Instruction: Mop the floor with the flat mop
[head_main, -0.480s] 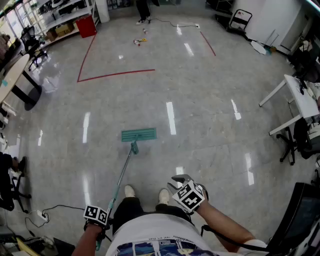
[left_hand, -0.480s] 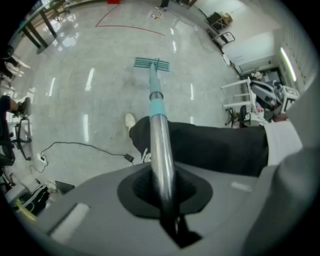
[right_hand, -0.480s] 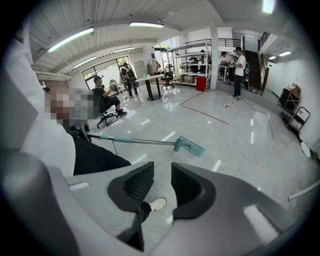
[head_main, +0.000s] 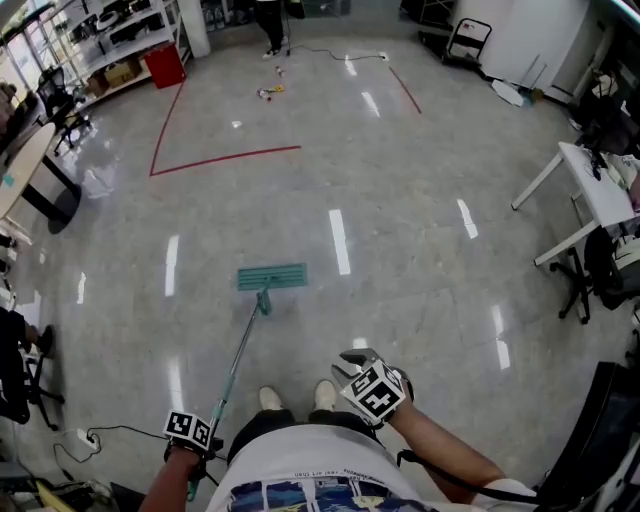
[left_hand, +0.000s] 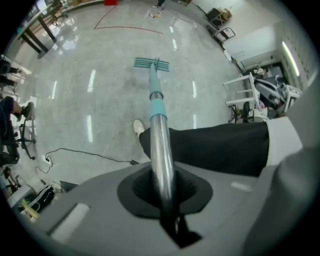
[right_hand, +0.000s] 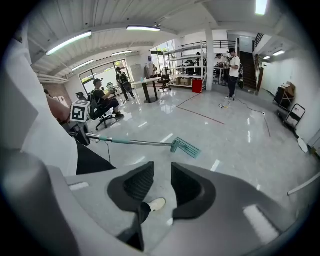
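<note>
Flat mop: the teal mop head (head_main: 272, 277) lies flat on the glossy floor (head_main: 430, 230), ahead of the person's shoes (head_main: 296, 397), a bit left of centre. The metal pole (head_main: 238, 358) slants back from the head to the near left.

Left gripper (left_hand: 166, 200): jaws clamped on the near end of the pole, which runs straight out between them toward the head. In the head view it sits low at the near left, beside the person's hip, with the forearm angled down.

Right gripper (right_hand: 159, 186): jaws parted, with only a narrow gap, and nothing in them; floor and a shoe show through. It is held at the near right, above the shoes, well apart from the pole, and points out across the floor with the mop off to its left.

Handling, as a judgement:
- The mop looks light, with a stiff, thin, smooth pole, so it is likely to be slippery in the pads.
- The head looks hinged at the joint, so it may swivel or flip if the pole twists.
- One grip at the pole's end gives a long lever and weak control.
- A second hold further down, around the teal sleeve (left_hand: 157, 106), would probably steady it.
</note>
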